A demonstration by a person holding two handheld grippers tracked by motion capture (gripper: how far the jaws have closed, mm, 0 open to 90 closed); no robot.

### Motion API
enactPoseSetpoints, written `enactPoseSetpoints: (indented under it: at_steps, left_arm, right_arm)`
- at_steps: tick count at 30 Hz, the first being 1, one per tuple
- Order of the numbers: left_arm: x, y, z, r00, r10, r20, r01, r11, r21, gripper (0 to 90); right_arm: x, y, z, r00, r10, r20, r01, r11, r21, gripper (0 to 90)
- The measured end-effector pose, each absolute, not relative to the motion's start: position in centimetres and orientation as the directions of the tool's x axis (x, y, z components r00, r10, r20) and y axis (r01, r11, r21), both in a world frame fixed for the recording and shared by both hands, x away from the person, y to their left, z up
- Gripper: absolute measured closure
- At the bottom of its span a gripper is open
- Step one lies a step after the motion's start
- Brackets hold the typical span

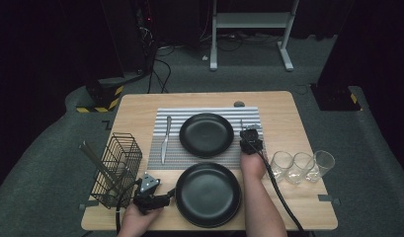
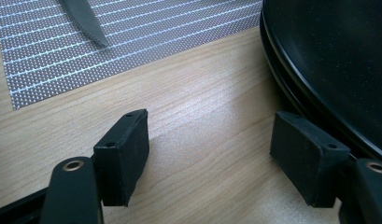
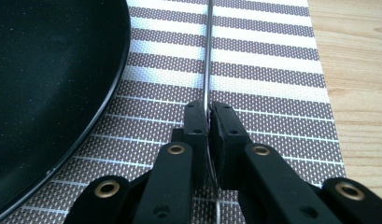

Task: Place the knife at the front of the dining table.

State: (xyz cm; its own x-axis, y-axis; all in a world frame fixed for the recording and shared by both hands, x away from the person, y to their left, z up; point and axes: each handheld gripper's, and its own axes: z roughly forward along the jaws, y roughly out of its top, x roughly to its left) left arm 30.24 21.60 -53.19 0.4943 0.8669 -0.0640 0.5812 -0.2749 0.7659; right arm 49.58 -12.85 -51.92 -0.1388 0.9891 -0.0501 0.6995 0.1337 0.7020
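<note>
Steel shows as a thin edge-on strip in the right gripper view: a slim utensil handle (image 3: 207, 70) runs straight ahead from between the pads, which are pinched tight on it, striped placemat (image 3: 272, 70) beneath, rim of the far black plate (image 3: 48, 84) to the jaws' left. The high view gives only a sliver of that utensil (image 1: 242, 123) just beyond the right gripper (image 1: 250, 138), too small to say fork or spoon.

Left gripper view: jaws stand wide with bare wood between them; the near black plate (image 2: 338, 60) edges against the right-hand pad, a knife tip (image 2: 86, 21) on the mat ahead and left.

High view adds the light wooden table (image 1: 288, 113), a wire basket (image 1: 118, 168) left of the left gripper (image 1: 162, 200), three clear glasses (image 1: 301, 165) right of the right forearm, grey carpet, cables and a white frame behind.

Left hand low at the near edge, gripper level, pointing at the plate; right forearm reaches forward, gripper pointing away.
</note>
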Motion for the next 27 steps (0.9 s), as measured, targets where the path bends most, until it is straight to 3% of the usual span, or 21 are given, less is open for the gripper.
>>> enactPoseSetpoints:
  at_steps: [12, 17, 27]
  left_arm:
    - [30.2, 21.5, -53.2, 0.496, 0.867, -0.056, 0.579, -0.281, 0.765, 28.6]
    - [30.3, 21.4, -53.2, 0.502, 0.863, -0.051, 0.576, -0.29, 0.764, 28.6]
    - [30.2, 21.3, -53.2, 0.505, 0.862, -0.048, 0.576, -0.295, 0.762, 28.6]
  right_arm:
    - [49.0, -12.9, -51.4, -0.153, 0.987, -0.041, 0.691, 0.137, 0.71, 78.0]
    - [48.0, -12.8, -51.4, -0.157, 0.987, -0.038, 0.687, 0.137, 0.713, 69.0]
    - [45.9, -12.8, -51.1, -0.141, 0.989, -0.04, 0.673, 0.126, 0.729, 60.3]
